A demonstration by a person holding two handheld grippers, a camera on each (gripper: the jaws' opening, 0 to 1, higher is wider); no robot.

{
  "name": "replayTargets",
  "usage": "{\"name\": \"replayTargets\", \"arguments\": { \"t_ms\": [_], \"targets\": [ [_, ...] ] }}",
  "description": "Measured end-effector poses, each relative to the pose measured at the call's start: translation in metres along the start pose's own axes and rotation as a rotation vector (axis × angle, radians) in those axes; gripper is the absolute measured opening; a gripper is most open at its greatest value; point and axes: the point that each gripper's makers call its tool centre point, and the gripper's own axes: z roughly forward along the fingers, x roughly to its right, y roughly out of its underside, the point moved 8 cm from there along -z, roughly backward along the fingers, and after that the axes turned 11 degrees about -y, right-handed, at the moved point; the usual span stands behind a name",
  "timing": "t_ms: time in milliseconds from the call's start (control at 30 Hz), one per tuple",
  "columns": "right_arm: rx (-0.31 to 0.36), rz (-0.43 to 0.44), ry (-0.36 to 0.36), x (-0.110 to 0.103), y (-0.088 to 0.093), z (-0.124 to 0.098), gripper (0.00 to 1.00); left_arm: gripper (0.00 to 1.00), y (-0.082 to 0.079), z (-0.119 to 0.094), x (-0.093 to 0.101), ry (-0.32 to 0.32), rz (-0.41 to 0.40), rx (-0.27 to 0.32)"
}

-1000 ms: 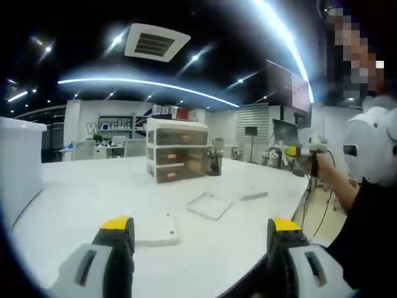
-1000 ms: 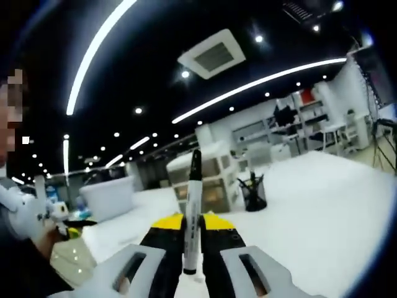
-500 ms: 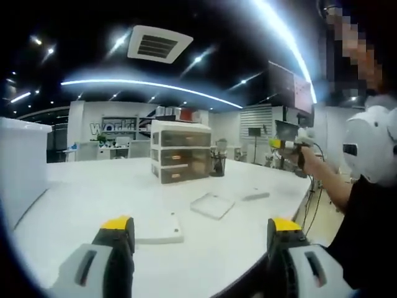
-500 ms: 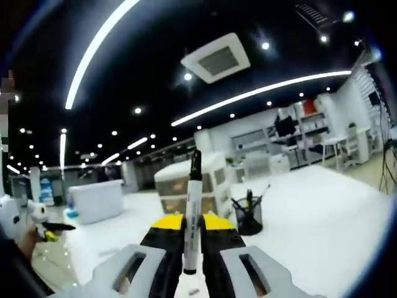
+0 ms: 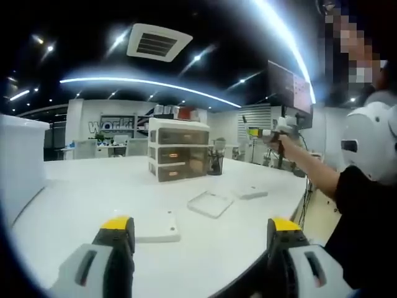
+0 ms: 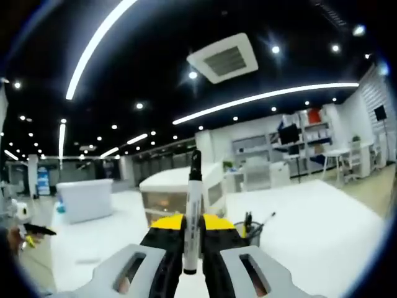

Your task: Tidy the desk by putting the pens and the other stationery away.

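On the white surface, a three-drawer organiser stands well back, with a black mesh pen cup just beside it. Nearer lie a clear flat lid, a small white block and a white flat box. The left gripper hangs above the near edge with its jaws spread wide and nothing between them. In the left gripper view the right gripper is held up at the end of the person's outstretched arm. In the right gripper view it is closed tight around a marker, which stands upright with its black cap on top, while the organiser and pen cup sit beyond it.
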Motion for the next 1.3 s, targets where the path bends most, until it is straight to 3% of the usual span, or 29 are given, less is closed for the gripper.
{"name": "replayTargets", "arguments": {
  "t_ms": [167, 867, 1300],
  "targets": [
    [-0.006, -0.007, 0.028, 0.020, -0.004, 0.027, 0.08, 0.87, 0.000, -0.004, -0.003, -0.016, -0.007, 0.007],
    [-0.017, -0.030, 0.139, 0.078, 0.013, 0.127, 0.08, 0.87, 0.000, -0.014, -0.016, -0.068, -0.020, 0.006],
    [-0.048, -0.071, 0.202, 0.101, 0.024, 0.154, 0.08, 0.87, -0.005, -0.015, -0.023, -0.092, -0.024, 0.004]
  ]
}}
